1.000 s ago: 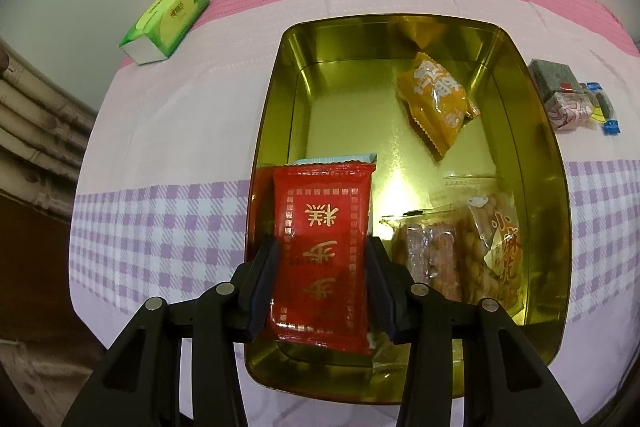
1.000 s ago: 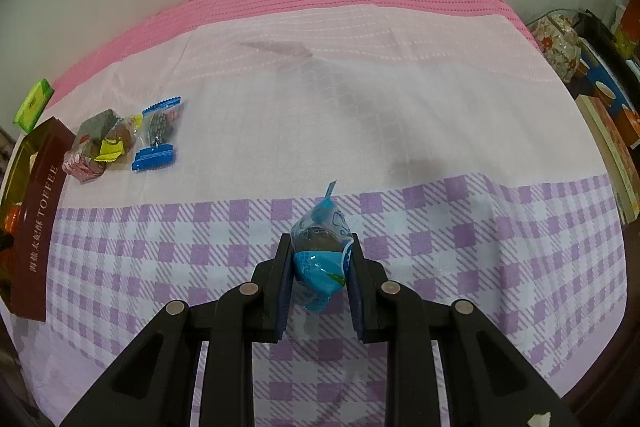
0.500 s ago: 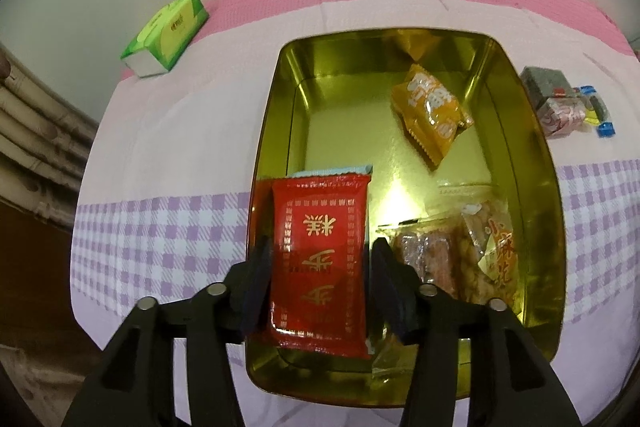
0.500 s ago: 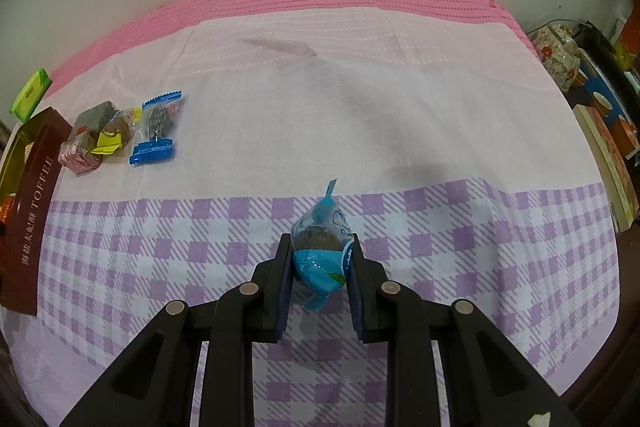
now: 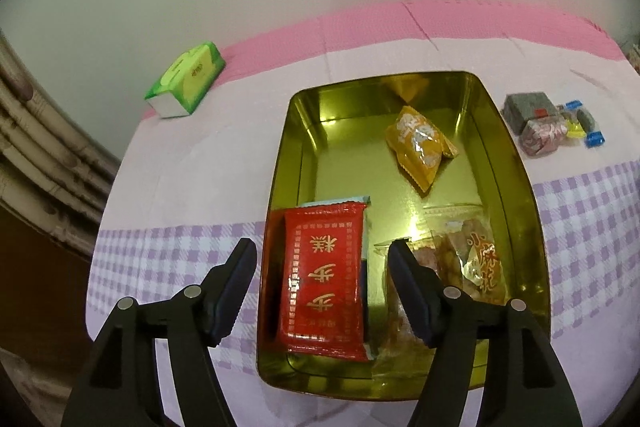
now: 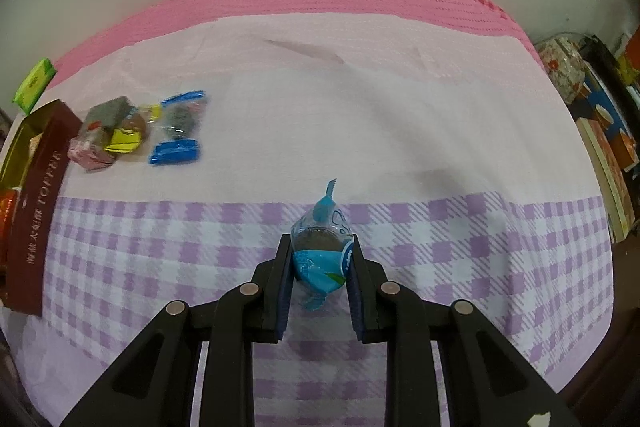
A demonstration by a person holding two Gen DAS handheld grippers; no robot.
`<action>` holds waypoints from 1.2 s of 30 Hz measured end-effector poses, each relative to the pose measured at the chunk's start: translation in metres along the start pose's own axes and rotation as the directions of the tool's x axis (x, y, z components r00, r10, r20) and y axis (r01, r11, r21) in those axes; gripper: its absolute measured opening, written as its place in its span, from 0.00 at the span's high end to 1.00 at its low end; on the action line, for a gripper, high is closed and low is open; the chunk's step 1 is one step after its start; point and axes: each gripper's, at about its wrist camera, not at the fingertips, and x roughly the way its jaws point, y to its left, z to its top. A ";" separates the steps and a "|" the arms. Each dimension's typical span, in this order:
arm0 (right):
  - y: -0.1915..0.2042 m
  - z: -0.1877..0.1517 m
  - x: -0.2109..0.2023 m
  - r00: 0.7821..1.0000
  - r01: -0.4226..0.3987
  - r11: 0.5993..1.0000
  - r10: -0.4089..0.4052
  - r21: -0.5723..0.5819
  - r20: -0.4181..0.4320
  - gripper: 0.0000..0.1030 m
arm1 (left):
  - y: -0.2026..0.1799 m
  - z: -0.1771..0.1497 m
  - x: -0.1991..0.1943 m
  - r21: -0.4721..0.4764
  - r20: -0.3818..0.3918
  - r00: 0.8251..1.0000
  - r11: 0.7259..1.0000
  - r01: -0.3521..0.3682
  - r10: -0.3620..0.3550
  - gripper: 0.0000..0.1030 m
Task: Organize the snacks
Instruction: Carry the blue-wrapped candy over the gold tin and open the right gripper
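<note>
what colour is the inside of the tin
Shiny gold; the tin shows best in the left wrist view.

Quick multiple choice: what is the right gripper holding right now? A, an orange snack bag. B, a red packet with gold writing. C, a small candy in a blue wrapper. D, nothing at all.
C: in the right wrist view the right gripper has its jaws shut on the blue-wrapped candy above the checked tablecloth, while the red packet and orange snack bag lie in the gold tin.

The left claw [image 5: 322, 259] has just been opening, its jaws clear of the red packet [image 5: 324, 279] lying in the gold tin [image 5: 516, 163]. An orange packet [image 5: 418, 143] lies toward the tin's far end.
</note>
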 end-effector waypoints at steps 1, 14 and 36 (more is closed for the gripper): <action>0.006 0.002 -0.003 1.000 -0.003 1.000 0.003 -0.013 0.005 0.79 | 0.002 0.000 -0.001 -0.013 0.004 1.000 1.000 0.007 -0.007 0.33; 0.106 0.026 -0.038 0.985 -0.159 0.976 0.167 -0.149 0.036 0.79 | 0.050 -0.016 -0.013 -0.192 0.078 0.997 0.981 0.037 -0.023 0.33; 0.286 0.058 -0.026 0.961 -0.257 0.875 0.277 -0.411 -0.010 0.79 | 0.121 -0.033 0.009 -0.435 -0.024 0.997 0.897 -0.077 0.073 0.29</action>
